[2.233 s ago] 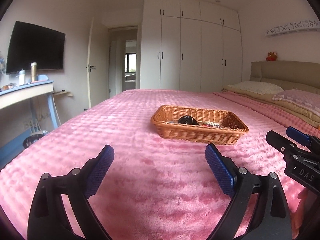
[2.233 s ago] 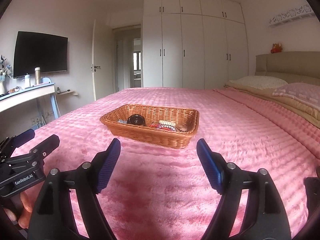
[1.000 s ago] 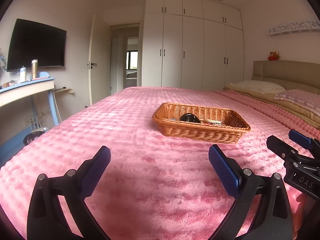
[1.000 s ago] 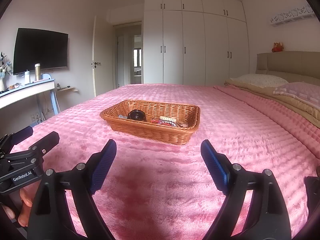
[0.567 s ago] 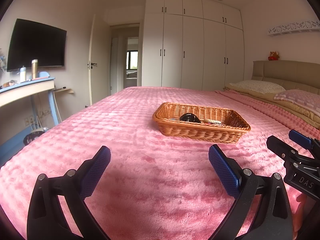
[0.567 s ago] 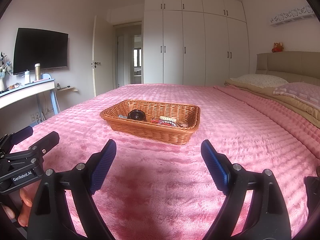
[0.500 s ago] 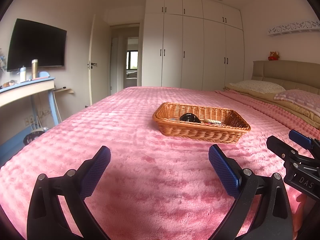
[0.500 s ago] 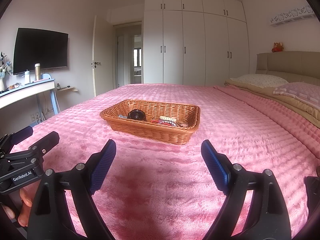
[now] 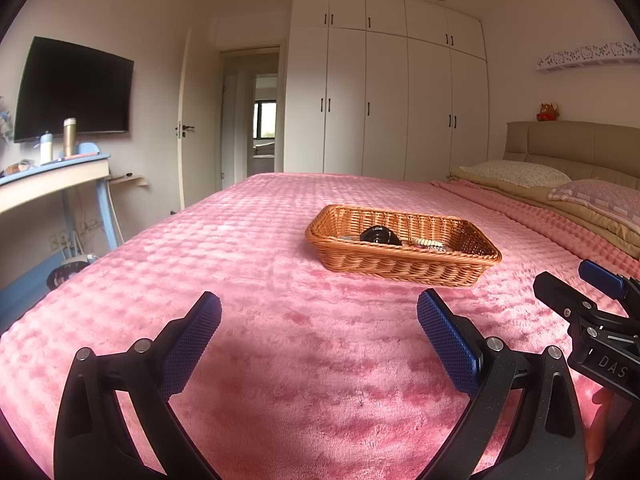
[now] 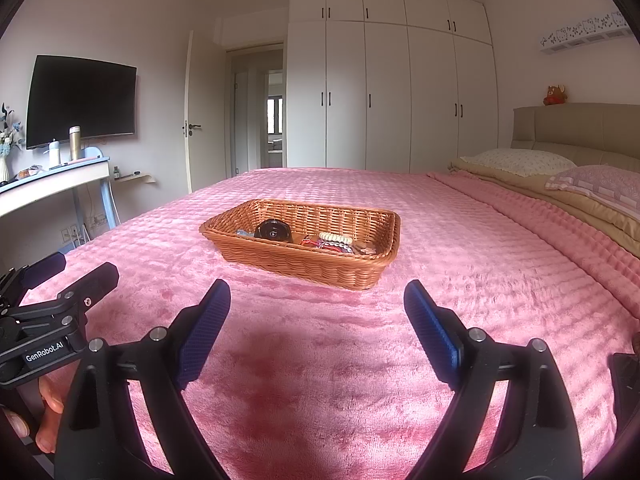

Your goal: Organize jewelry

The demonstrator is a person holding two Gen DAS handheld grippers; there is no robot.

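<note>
A wicker basket (image 9: 402, 266) (image 10: 308, 264) sits on the pink bedspread ahead of both grippers. It holds a round black case (image 9: 380, 235) (image 10: 273, 230), a beaded bracelet (image 10: 335, 237) and other small jewelry. My left gripper (image 9: 319, 320) is open and empty, low over the bedspread, short of the basket. My right gripper (image 10: 317, 308) is open and empty beside it. Each gripper shows at the edge of the other's view: the right one (image 9: 580, 292) and the left one (image 10: 76, 272).
The pink bedspread (image 10: 460, 264) covers the whole bed. Pillows (image 10: 520, 162) and a headboard stand at the right. A desk (image 10: 52, 184) with bottles and a wall television stand at the left. White wardrobes and an open door fill the far wall.
Since 2.2 s ago both grippers tilted slightly up and settled. Over the last second nothing has visibly moved. Both jaws stay open.
</note>
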